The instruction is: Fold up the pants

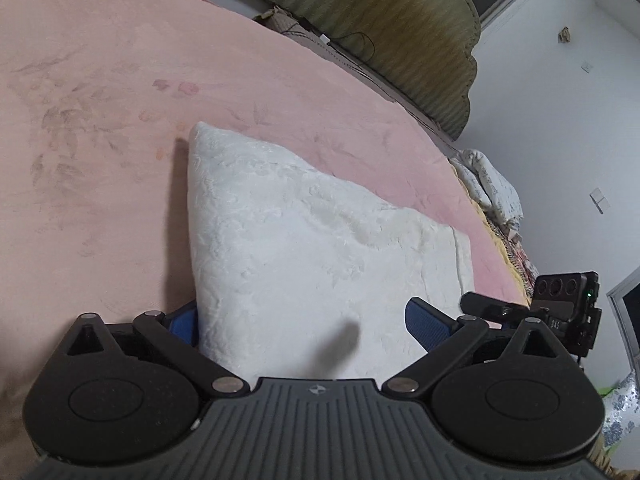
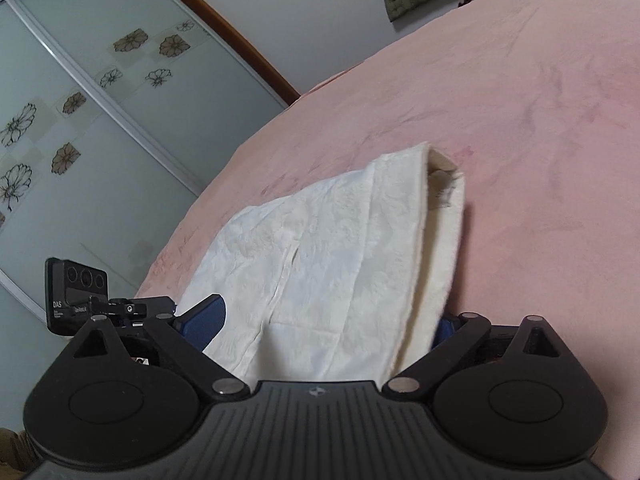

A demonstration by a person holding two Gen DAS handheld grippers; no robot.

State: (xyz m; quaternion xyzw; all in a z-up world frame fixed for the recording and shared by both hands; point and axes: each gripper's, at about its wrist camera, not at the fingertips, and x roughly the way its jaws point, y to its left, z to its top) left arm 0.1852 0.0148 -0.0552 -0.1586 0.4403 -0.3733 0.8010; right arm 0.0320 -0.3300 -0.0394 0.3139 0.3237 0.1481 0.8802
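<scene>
The white, textured fabric pants (image 1: 304,240) lie on the pink plush bedspread (image 1: 100,120), already doubled over into a thick wedge; the right wrist view shows layered edges open at the far end (image 2: 440,184), with a seam running down the top layer. Each tool straddles a near corner of this bundle. The left gripper (image 1: 304,324) has its blue-padded fingers (image 1: 424,324) spread wide on either side of the cloth, the pads apart from it, so nothing is pinched. The right gripper (image 2: 332,320) is likewise spread, one blue pad (image 2: 208,320) at the left edge of the fabric and the other mostly hidden behind the folded edge on the right. This looks like the approach to another fold: the near end has yet to be seized. The next move calls for both tools to close on every layer at once, then lift evenly so the stack does not slip apart. A green quilted headboard (image 1: 400,32) stands beyond the bed.
</scene>
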